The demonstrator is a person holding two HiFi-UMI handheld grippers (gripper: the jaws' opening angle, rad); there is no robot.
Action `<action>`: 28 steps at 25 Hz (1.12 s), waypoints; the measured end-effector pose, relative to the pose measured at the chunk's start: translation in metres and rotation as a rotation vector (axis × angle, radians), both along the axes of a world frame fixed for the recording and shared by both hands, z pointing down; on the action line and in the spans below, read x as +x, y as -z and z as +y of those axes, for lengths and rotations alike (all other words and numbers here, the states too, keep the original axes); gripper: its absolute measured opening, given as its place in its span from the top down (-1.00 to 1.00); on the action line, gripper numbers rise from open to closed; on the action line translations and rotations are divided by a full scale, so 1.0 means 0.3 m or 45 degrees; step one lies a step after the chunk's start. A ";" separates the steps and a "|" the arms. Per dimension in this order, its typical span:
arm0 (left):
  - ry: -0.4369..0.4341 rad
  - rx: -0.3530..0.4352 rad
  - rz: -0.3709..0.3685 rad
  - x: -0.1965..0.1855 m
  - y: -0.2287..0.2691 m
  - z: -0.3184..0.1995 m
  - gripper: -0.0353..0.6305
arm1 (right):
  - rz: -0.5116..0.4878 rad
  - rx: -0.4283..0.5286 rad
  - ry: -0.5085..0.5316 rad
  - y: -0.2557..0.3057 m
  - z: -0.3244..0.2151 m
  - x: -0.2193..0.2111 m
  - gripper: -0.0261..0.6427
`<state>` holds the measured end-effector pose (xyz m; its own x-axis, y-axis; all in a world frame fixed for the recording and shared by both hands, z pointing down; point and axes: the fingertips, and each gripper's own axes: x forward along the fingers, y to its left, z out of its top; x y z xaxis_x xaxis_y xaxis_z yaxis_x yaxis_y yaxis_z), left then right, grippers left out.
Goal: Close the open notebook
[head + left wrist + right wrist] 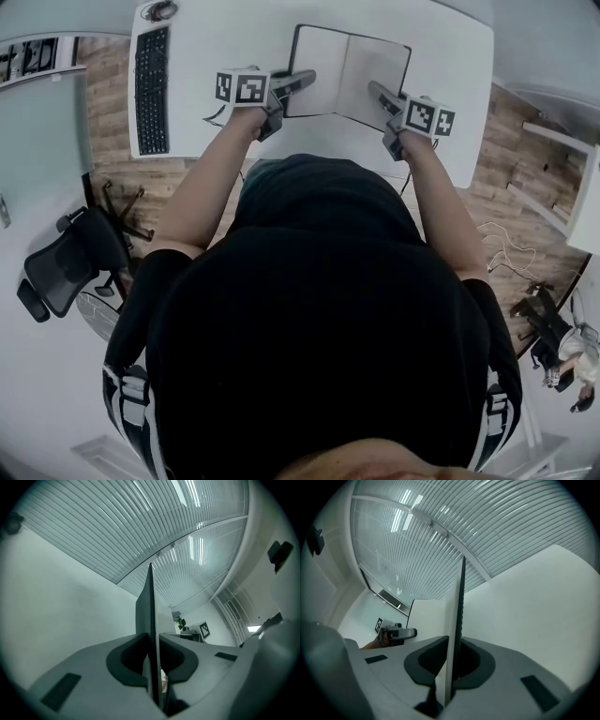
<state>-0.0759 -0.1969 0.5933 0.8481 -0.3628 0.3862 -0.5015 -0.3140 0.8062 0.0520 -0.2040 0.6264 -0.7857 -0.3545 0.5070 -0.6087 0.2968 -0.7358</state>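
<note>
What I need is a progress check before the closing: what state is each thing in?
Notebook: open.
Left gripper: shut on the notebook's left cover.
Right gripper: shut on the notebook's right edge.

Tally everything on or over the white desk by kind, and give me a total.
notebook, lying open: 1
keyboard: 1
grippers: 2, the left gripper and the right gripper, each shut on an outer edge of the notebook
dark coiled item at the far corner, too small to identify: 1
Total: 5
</note>
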 end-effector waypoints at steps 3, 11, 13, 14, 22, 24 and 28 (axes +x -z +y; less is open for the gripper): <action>-0.002 -0.020 -0.005 -0.001 -0.024 0.017 0.74 | 0.001 -0.031 -0.003 -0.027 0.021 -0.004 0.74; -0.027 -0.081 -0.026 0.005 -0.092 0.055 0.74 | 0.027 -0.098 0.003 -0.106 0.069 -0.003 0.73; -0.036 -0.102 -0.030 0.007 -0.127 0.062 0.74 | 0.037 -0.121 0.005 -0.145 0.077 -0.005 0.74; -0.039 -0.113 -0.031 0.007 -0.144 0.065 0.74 | 0.043 -0.127 0.008 -0.163 0.078 -0.006 0.73; -0.041 -0.160 -0.062 -0.011 -0.222 0.091 0.74 | 0.074 -0.161 0.030 -0.262 0.106 -0.018 0.73; -0.040 -0.169 -0.066 -0.017 -0.230 0.095 0.74 | 0.075 -0.158 0.039 -0.277 0.110 -0.023 0.73; -0.049 -0.184 -0.081 -0.021 -0.250 0.105 0.74 | 0.076 -0.161 0.048 -0.317 0.125 -0.027 0.73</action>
<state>-0.0822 -0.1654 0.6684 0.8324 -0.2669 0.4856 -0.5429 -0.2168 0.8113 0.0440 -0.1666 0.7214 -0.7643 -0.2555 0.5920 -0.6427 0.2279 -0.7314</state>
